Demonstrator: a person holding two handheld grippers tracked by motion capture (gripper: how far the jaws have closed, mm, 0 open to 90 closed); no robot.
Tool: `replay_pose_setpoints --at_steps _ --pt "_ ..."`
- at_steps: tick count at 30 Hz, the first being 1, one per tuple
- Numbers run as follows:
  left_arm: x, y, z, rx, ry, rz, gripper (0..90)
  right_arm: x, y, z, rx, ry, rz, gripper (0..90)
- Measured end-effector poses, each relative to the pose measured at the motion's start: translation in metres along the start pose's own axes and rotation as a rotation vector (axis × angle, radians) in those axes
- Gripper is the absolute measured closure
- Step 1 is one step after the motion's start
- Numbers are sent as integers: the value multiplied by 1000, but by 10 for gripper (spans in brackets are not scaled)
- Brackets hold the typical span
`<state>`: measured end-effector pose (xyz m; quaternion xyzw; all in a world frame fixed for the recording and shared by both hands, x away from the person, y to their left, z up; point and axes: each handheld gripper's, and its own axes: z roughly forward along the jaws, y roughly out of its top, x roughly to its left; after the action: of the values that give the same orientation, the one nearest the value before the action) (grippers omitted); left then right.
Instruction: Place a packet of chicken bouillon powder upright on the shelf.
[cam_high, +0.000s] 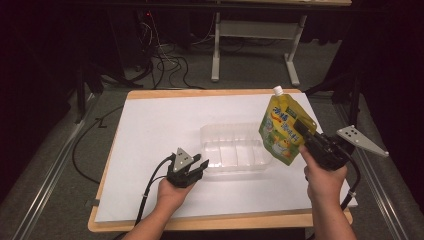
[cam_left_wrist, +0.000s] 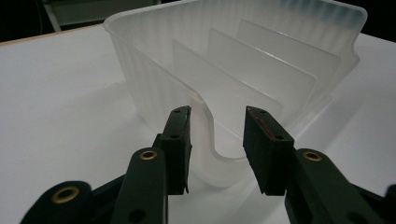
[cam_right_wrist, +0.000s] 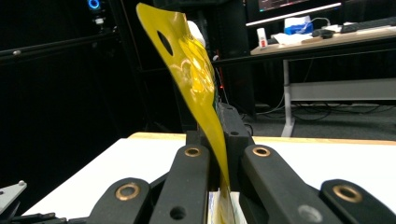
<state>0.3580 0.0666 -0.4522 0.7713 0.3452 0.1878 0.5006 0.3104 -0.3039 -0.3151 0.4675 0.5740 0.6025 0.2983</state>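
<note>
A clear plastic container (cam_high: 235, 150) with several inner dividers lies on the white tabletop (cam_high: 155, 120). My left gripper (cam_high: 200, 162) sits at its left end. In the left gripper view the two jaws (cam_left_wrist: 217, 114) straddle the curved notch in the container's rim (cam_left_wrist: 224, 161), with a gap on both sides, so the gripper is open. My right gripper (cam_high: 300, 131) is shut on a yellow-green spouted pouch (cam_high: 282, 127) with a white cap (cam_high: 278, 90), held upright above the container's right end. The right gripper view shows the pouch (cam_right_wrist: 191, 70) pinched edge-on between the jaws (cam_right_wrist: 219, 121).
The white sheet covers a wooden board whose edge (cam_high: 220, 220) runs along the front. Beyond the table, cables (cam_high: 167, 62) lie on the floor by a desk's white legs (cam_high: 216, 47). The surroundings are dark.
</note>
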Motion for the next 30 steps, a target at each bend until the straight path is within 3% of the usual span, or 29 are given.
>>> replay_pose_setpoints --at_steps 14,22,30 --pt "-21 -2 0 9 -60 54 652 14 -5 19 16 26 -15 900" --pt "-25 -3 2 15 -72 50 683 22 -9 27 29 37 -22 900" --pt "-26 -3 1 10 -69 51 772 33 -14 40 41 57 -25 900"
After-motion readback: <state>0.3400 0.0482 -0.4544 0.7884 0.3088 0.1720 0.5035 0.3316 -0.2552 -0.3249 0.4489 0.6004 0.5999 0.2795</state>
